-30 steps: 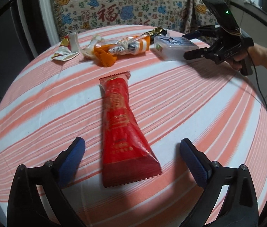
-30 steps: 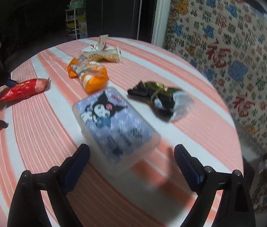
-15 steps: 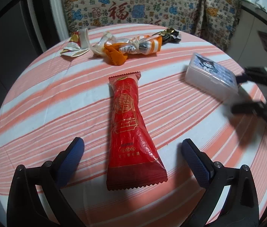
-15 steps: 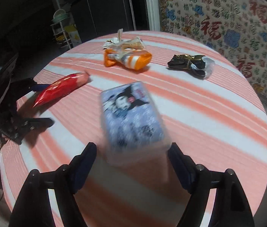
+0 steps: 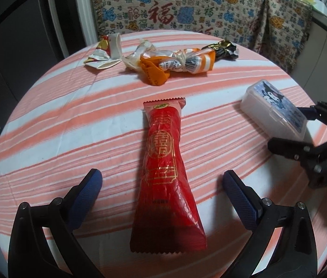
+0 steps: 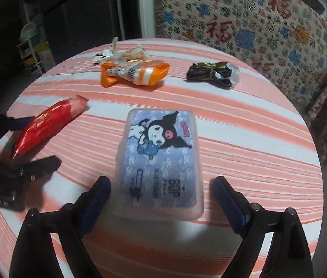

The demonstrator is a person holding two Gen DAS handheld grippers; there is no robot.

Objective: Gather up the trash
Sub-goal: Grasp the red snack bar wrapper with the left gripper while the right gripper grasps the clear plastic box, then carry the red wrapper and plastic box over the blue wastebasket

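Note:
A long red snack packet (image 5: 165, 159) lies on the round striped table (image 5: 54, 120). My left gripper (image 5: 163, 192) is open, its jaws either side of the packet's near end, not touching it. A clear plastic box with a cartoon lid (image 6: 161, 159) lies between the open jaws of my right gripper (image 6: 161, 199); the box (image 5: 276, 113) and right gripper (image 5: 302, 129) also show in the left wrist view. An orange wrapper (image 5: 179, 64), a black wrapper (image 5: 223, 48) and a white crumpled wrapper (image 5: 105, 53) lie at the far side.
A sofa with a patterned cover (image 5: 186, 7) stands behind the table. Dark cabinets (image 5: 13, 34) stand at the left. The table edge curves round close to both grippers. A small wire rack (image 6: 33, 51) stands beyond the table.
The right gripper has swung round from the table's far side to its near right with the box between its jaws. The left gripper has edged slightly forward over the red packet.

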